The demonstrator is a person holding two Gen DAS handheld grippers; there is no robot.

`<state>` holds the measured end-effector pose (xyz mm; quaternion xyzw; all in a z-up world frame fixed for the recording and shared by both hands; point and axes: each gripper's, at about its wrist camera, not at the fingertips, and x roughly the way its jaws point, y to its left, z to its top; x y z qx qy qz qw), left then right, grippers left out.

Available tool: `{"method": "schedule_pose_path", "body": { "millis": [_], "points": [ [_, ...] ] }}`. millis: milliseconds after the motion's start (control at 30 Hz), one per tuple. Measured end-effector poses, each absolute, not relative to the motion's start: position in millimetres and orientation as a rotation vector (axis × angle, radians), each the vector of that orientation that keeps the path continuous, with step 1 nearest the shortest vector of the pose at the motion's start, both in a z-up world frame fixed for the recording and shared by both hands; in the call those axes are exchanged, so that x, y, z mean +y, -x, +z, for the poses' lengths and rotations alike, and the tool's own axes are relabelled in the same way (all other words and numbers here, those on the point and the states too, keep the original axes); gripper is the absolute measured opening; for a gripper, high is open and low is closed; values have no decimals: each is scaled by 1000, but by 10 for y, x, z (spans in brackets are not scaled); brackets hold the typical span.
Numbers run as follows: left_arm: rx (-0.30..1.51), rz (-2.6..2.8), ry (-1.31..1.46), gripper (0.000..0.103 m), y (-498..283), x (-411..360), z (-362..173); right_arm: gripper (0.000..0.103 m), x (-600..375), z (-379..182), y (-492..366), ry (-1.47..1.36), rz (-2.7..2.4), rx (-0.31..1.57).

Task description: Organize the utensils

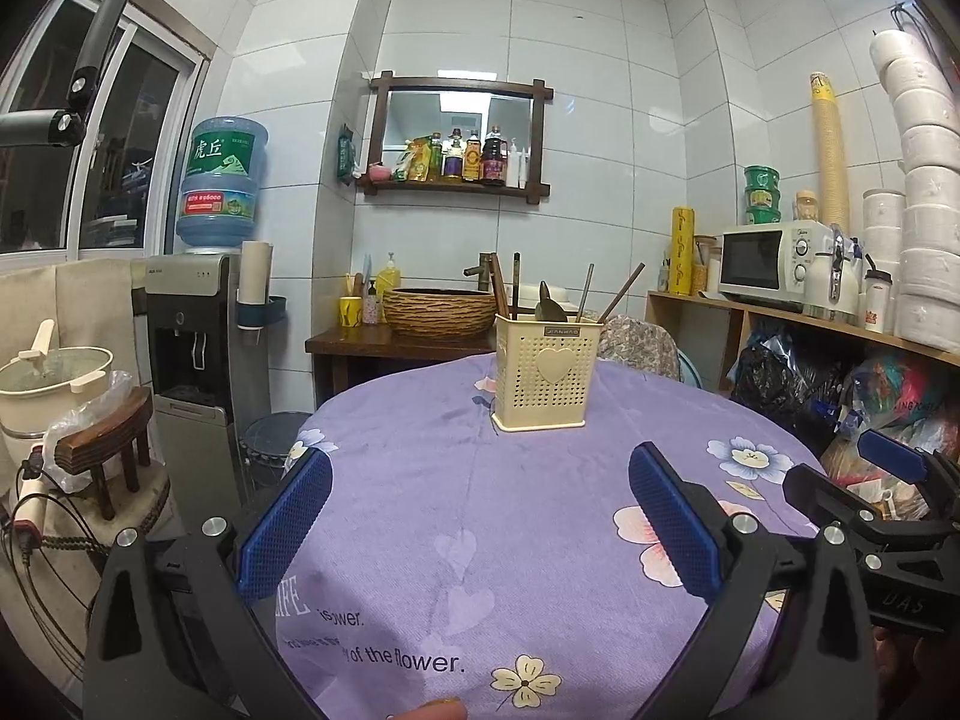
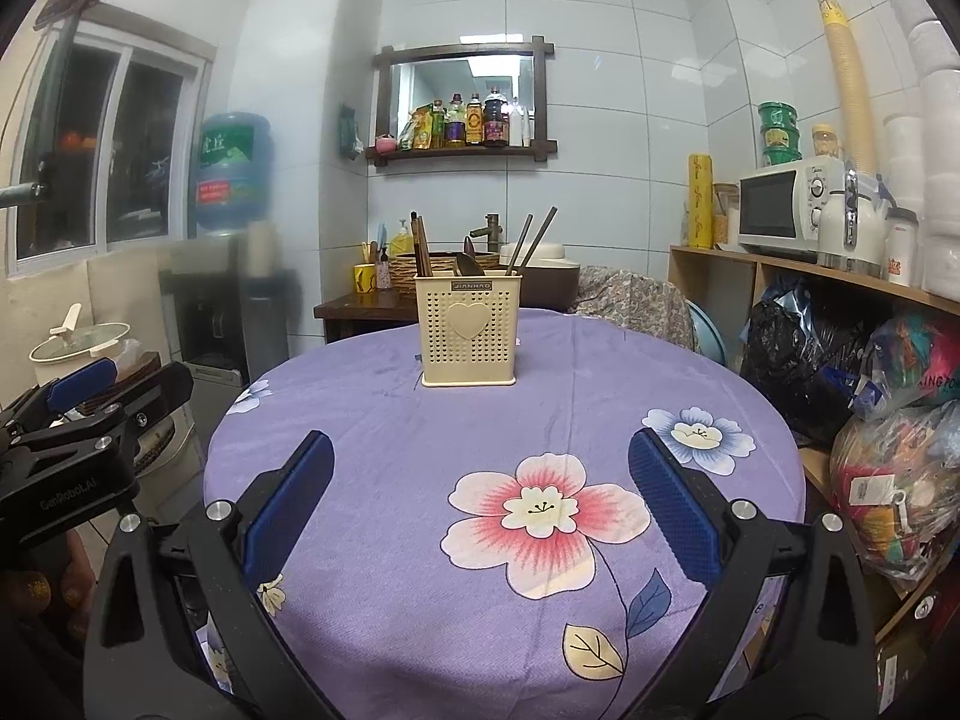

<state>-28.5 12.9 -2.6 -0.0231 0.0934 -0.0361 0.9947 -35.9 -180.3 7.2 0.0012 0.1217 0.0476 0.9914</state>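
Observation:
A cream perforated utensil holder (image 1: 545, 377) with a heart on its front stands upright at the far side of the round table; it also shows in the right wrist view (image 2: 468, 329). Chopsticks (image 1: 621, 293) and a spoon (image 1: 549, 306) stick up out of it. My left gripper (image 1: 480, 483) is open and empty, held above the near part of the table. My right gripper (image 2: 480, 468) is open and empty too, to the right of the left one. Each gripper shows at the edge of the other's view.
The table has a purple flowered cloth (image 2: 540, 414). A water dispenser (image 1: 192, 324) and a pot (image 1: 54, 384) stand at left. A shelf with a microwave (image 1: 774, 261) and full bags (image 2: 894, 462) stands at right. A dark side table with a basket (image 1: 438, 312) is behind.

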Motion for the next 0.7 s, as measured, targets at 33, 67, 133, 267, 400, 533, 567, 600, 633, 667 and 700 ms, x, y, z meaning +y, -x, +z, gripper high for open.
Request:
{"method": "schedule_pose_path", "body": {
  "millis": [33,67,133,267,400,533,567,600,633,667,700],
  "points": [
    [186,-73,45,98,284,129,-27,97,-1800,70,359,-1,95,242],
    [184,-72,43,98,285,129,-25,97,-1799,72,366,-1,94,240],
    [183,-73,43,98,289,129,-29,97,-1802,68,365,-1,93,239],
    [184,-73,43,98,290,131,-28,97,-1800,69,368,-1,94,240],
    [182,-71,42,98,291,132,-27,97,-1800,65,369,0,94,239],
    [182,-68,43,98,292,137,-26,97,-1797,68,368,1,92,238],
    [181,-67,43,98,298,138,-28,97,-1800,66,366,1,92,239],
    [181,-67,42,98,304,141,-28,97,-1800,65,367,1,93,239],
    [181,-68,42,98,304,141,-29,97,-1801,66,368,1,94,241],
    [181,-67,41,98,306,145,-27,97,-1799,61,365,1,94,241],
    [180,-66,41,98,306,140,-29,97,-1798,60,369,1,94,240]
  ]
}}
